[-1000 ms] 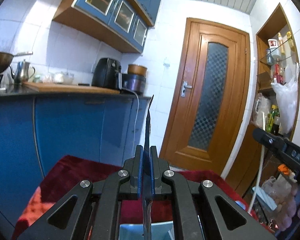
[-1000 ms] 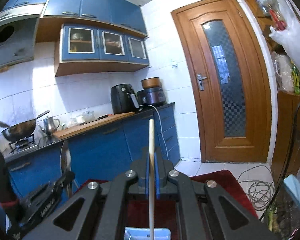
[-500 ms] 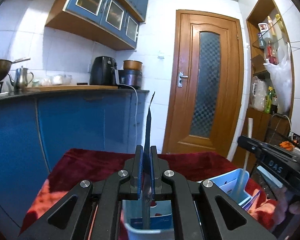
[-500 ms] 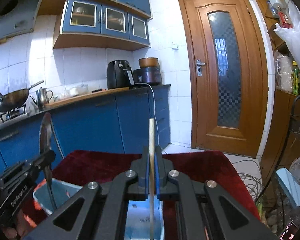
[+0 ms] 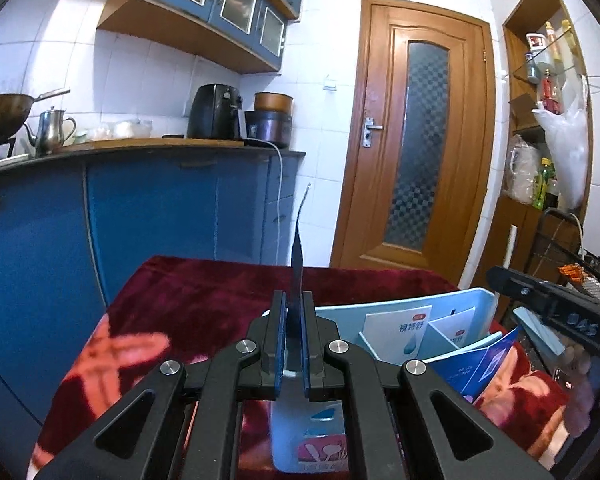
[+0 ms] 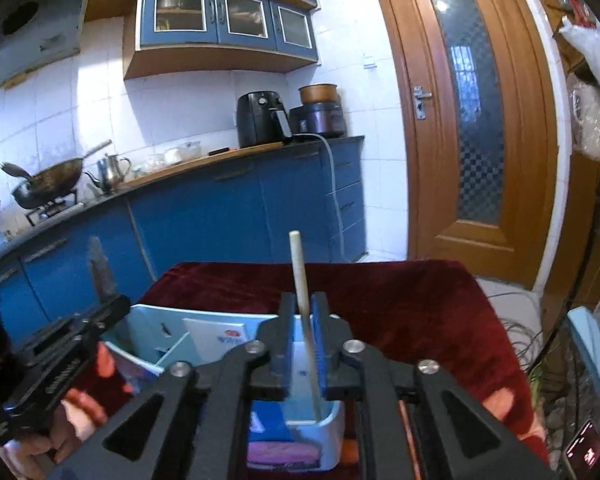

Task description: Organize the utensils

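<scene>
While the left tongs (image 5: 294, 344) stay out of it, clamped on a dark flat-bladed metal utensil (image 5: 297, 256), the opening right tongs (image 6: 303, 344) should let the pale wooden chopstick (image 6: 302, 280), already tilting between slack pads, slide into the light-blue divided plastic organizer (image 6: 332, 416) on the red-blanketed table (image 6: 420, 304).

my left gripper (image 5: 295, 340), pads pressed on an upright dark utensil handle (image 5: 298, 256); below it a pale blue divided organizer box (image 5: 480, 300) on a red blanket (image 5: 204, 292); at right, the other gripper (image 5: 548, 304) by a pale stick (image 5: 510, 246).
</scene>
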`<act>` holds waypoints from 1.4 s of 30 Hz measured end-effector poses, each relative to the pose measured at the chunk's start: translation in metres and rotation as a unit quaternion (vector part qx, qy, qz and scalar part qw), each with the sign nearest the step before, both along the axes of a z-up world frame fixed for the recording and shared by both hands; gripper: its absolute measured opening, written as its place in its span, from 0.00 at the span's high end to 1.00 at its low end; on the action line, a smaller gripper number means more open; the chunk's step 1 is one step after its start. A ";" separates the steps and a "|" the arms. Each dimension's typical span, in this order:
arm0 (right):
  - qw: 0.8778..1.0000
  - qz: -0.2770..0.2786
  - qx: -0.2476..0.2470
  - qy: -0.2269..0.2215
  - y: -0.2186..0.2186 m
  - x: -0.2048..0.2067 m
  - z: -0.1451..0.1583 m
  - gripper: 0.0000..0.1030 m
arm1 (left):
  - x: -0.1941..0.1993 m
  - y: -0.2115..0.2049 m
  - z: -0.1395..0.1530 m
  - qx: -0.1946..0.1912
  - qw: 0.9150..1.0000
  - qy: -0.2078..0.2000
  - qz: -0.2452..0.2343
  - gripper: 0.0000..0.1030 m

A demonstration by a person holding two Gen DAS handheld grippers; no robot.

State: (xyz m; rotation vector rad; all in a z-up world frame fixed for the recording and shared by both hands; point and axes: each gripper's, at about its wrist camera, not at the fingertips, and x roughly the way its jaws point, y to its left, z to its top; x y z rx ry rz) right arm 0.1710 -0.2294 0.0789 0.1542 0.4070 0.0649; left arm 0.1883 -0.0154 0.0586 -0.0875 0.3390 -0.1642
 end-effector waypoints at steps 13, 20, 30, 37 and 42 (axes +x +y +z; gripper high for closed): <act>0.998 0.013 0.052 0.027 -0.011 -0.042 0.010 0.70 | -0.018 0.005 0.007 -0.012 0.999 0.038 0.006 0.70; 0.993 0.007 0.084 0.082 -0.018 -0.072 0.004 0.68 | -0.056 0.011 0.015 -0.006 0.996 0.085 -0.012 0.67; 0.986 0.017 0.101 0.132 -0.011 -0.110 -0.023 0.67 | -0.101 0.002 0.001 0.039 0.985 0.163 -0.037 0.66; 0.982 0.007 0.092 0.167 -0.005 -0.128 -0.055 0.65 | -0.108 -0.017 -0.027 0.063 0.970 0.222 -0.078 0.66; 0.975 -0.001 0.093 0.199 -0.007 -0.132 -0.072 0.65 | -0.109 -0.025 -0.043 0.071 0.961 0.251 -0.091 0.66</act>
